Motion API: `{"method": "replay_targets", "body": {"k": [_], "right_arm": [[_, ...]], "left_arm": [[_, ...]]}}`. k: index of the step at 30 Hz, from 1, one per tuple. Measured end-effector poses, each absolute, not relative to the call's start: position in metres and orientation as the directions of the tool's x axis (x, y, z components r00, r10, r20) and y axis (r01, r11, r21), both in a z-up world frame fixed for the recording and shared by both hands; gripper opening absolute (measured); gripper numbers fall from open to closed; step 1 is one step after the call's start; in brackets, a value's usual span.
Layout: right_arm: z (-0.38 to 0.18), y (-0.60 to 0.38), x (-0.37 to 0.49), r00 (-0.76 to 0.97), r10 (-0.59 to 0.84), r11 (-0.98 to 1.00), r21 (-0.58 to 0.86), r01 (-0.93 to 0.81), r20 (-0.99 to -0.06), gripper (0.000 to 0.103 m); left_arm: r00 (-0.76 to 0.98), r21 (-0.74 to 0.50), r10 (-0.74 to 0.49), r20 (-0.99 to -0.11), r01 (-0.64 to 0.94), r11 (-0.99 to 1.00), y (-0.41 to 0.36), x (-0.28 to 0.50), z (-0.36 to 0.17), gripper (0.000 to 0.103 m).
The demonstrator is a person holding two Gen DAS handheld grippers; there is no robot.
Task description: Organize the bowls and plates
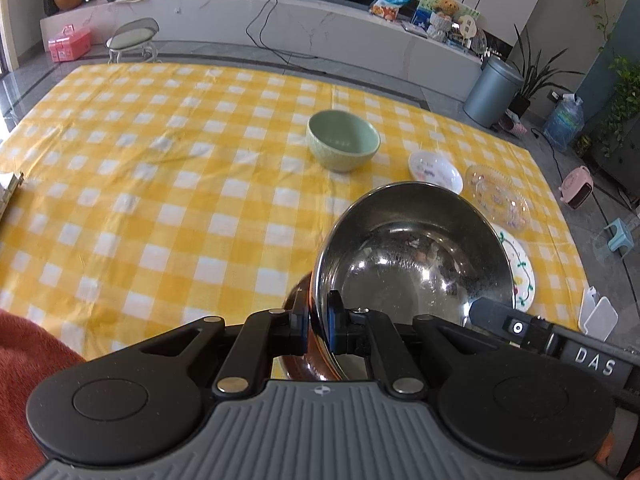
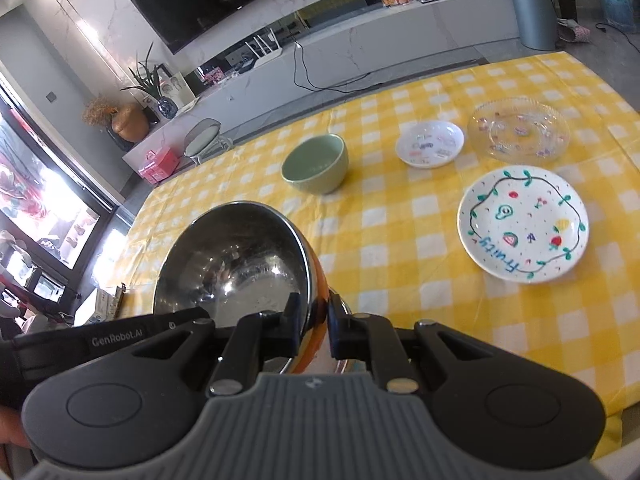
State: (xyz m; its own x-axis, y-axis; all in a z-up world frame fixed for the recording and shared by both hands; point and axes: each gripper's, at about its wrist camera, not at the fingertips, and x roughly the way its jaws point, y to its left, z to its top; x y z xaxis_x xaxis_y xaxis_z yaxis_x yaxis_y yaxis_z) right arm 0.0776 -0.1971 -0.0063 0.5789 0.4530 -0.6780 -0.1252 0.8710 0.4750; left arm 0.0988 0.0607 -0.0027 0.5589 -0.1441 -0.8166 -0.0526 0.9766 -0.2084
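- The rim of the steel bowl [image 1: 416,256] is pinched by the left gripper [image 1: 319,320], one pad inside the wall and one outside, the jaws nearly closed on the thin metal.
- The opposite side of the same rim is pinched in the same way by the right gripper [image 2: 314,328], so the steel bowl [image 2: 236,264] is carried between both hands, tilted and apparently clear of the checked tablecloth [image 1: 160,200].
- A slip is judged the main risk: the wall is smooth and curved, only a narrow strip of it is gripped, and uneven movement of the two hands could twist it free.
- The green bowl [image 2: 316,164] stands ahead near the middle of the table; nesting appears likely, and a hard or off-centre lowering could knock or chip it.
- Further right, the small white dish [image 2: 430,144], the clear glass plate [image 2: 520,130] and the fruit-painted plate [image 2: 522,224] lie apart from one another; the latter could be clipped by a low swing.
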Motion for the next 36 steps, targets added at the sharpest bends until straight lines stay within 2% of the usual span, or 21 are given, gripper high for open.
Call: {"method": "replay_targets", "body": {"k": [18,36], "right_arm": [[-0.032,-0.188,0.09,0.519,0.406,0.899,0.432,-0.077,-0.752,0.008],[-0.037,-0.185,0.096,0.481,0.407,0.9,0.431,-0.067,-0.776,0.005]], "left_arm": [[0.454,-0.252,-0.191,-0.87,-0.077,0.965,0.07,0.103,-0.038,0.012],[0.46,-0.278,-0.212,-0.862,-0.079,0.957,0.077,0.1,-0.033,0.015]]}}
